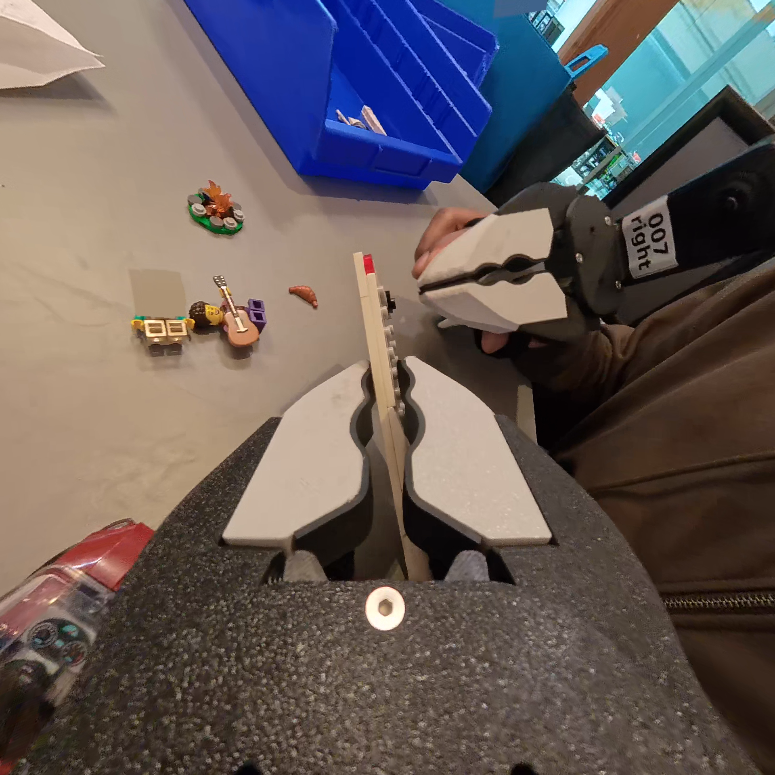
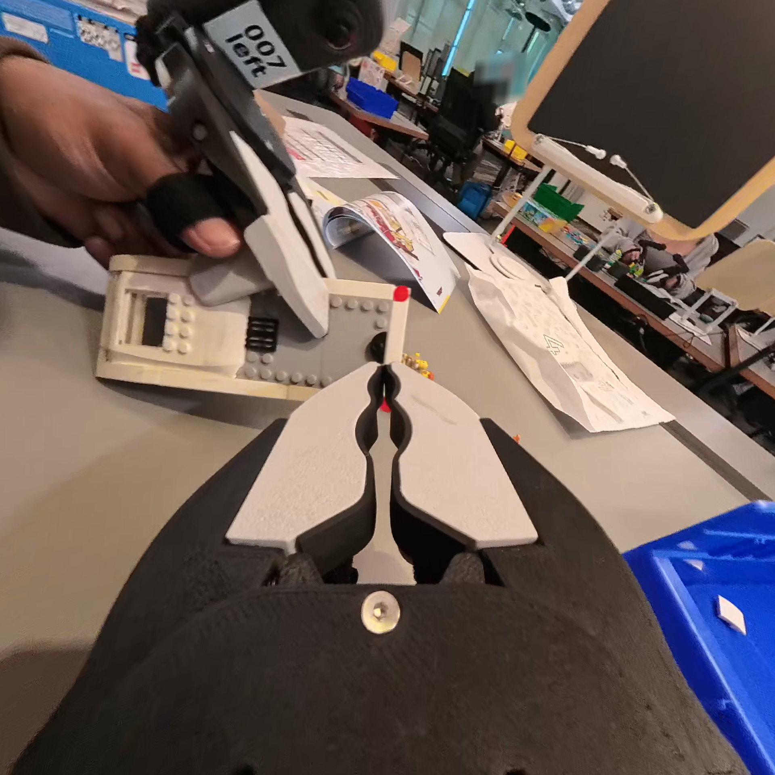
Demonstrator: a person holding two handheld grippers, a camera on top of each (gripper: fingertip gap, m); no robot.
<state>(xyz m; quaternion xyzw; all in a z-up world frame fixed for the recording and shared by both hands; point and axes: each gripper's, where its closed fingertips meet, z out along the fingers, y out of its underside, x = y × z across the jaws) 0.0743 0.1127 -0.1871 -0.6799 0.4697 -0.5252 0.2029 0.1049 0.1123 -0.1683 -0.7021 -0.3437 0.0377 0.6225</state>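
Observation:
My left gripper (image 1: 386,365) is shut on a flat cream and grey brick assembly (image 1: 369,318) and holds it on edge, with a red stud (image 1: 369,264) at its far corner. In the right wrist view the left gripper (image 2: 321,302) clamps the same assembly (image 2: 293,356), which has a cream windowed block and a black grille on it. My right gripper (image 2: 383,367) is shut, with its tips at the near end of the assembly's cream edge strip (image 2: 396,331). A red bit (image 2: 383,404) shows through the slot behind the tips. In the left wrist view the right gripper (image 1: 421,289) is shut beside the assembly.
Blue bins (image 1: 377,84) stand at the back, and another blue bin (image 2: 713,608) is near right. A campfire model (image 1: 216,207), a minifigure with a guitar (image 1: 235,318), a brown croissant piece (image 1: 304,295), an open booklet (image 2: 398,235) and a paper bag (image 2: 566,344) lie on the grey table. The tips of one gripper are about 4 cm away from the tips of the other. The brown croissant piece (image 1: 304,295) sits 10 cm or so from the ends of my right fingers.

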